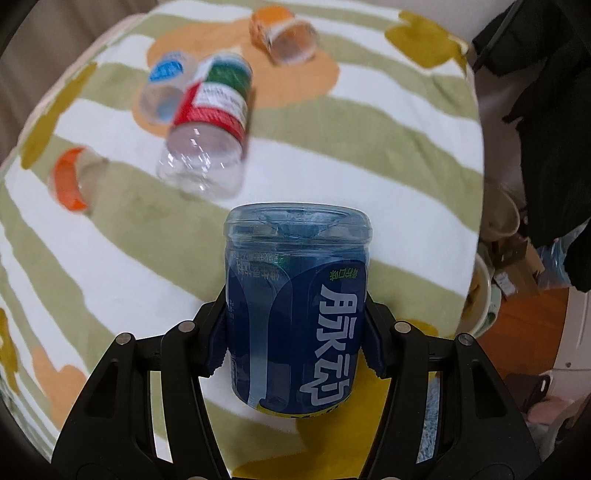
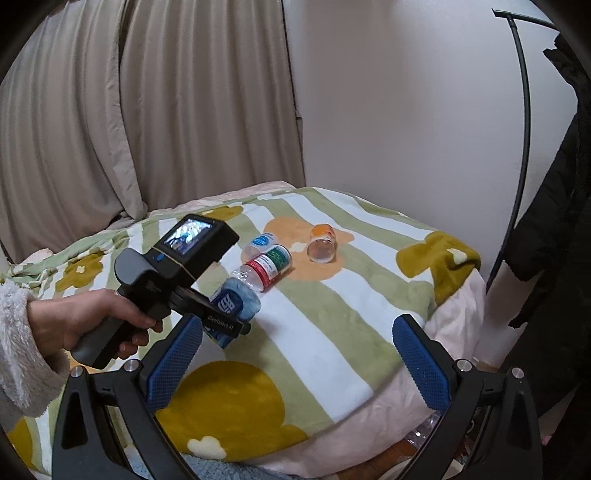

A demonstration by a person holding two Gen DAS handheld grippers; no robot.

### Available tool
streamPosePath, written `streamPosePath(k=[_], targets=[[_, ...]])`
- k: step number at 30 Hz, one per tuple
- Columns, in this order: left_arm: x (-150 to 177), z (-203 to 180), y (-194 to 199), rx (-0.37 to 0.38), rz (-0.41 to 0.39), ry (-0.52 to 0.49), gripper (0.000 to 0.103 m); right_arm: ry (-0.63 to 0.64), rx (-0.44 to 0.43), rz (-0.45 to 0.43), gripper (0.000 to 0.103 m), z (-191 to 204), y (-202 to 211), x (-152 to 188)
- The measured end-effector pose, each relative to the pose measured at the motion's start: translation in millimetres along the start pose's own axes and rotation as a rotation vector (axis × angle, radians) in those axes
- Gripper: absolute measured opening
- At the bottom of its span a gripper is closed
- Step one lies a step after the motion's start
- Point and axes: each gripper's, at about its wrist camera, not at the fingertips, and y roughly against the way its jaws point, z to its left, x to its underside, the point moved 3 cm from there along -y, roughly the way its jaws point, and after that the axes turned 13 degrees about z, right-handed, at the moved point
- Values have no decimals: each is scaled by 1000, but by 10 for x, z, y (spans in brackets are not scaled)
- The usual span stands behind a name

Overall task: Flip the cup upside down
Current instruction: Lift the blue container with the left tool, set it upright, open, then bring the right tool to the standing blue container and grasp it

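My left hand (image 2: 85, 325), in a fluffy pale sleeve (image 2: 18, 350), grips the black handle of the left tool (image 1: 295, 317), which points forward and slightly down over the bed. Its blue ribbed pads are clamped on either side of the blue-labelled clear plastic cup (image 1: 295, 310), a cut bottle base with white characters on a glossy wrap. In the left wrist view the moulded base faces away from me, toward the far side; in the right wrist view the cup lies tilted, off the striped fleece blanket (image 2: 332, 314).

My right tool (image 2: 295, 354) hovers at the near edge of the bed, its textured blue pads spread wide with nothing between them.

Farther off on the soft green-and-white blanket lie a clear ridged cup with a red and green label (image 1: 210, 122) on its side, a clear cup with a blue label (image 1: 162, 88) touching it at the left, and an orange-labelled clear cup (image 1: 284, 35) at the far right. Another orange-banded cup (image 1: 74, 177) lies at the left, blurred.
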Motion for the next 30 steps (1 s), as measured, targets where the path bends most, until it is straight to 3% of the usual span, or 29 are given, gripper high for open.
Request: streamPosePath(k=[4,9,11,12,13,14,19,25,28,30], targets=[[-13,-25,-173,-10,52,-12,55,-12,3,4,103,-29,-22,14],[-51,24,-224,-5,58,16,58,-16,-1,5,103,-47,-39,10],[-73,48,-243,-8,68,30,72,-16,-2,4,103,-46,-38,8],[-79,61,-241,-17,67,33,88,-15,-3,3,103,-37,-39,10],[-77,69,-227,-20,57,33,98,-15,-3,3,103,-37,-42,12],[-72,72,-186,-18,36,32,99,-15,-3,3,103,-36,-43,12],[-2,127,67,-22,-28,49,99,-22,-9,10,103,-29,-50,2],[464,330,593,-73,-177,80,101,-20,-76,10,103,7,-9,-315],[763,499,793,-64,-241,115,103,-67,-127,101,103,55,-171,-581],[915,549,891,-55,-270,134,103,-136,-187,240,103,102,-459,-713]])
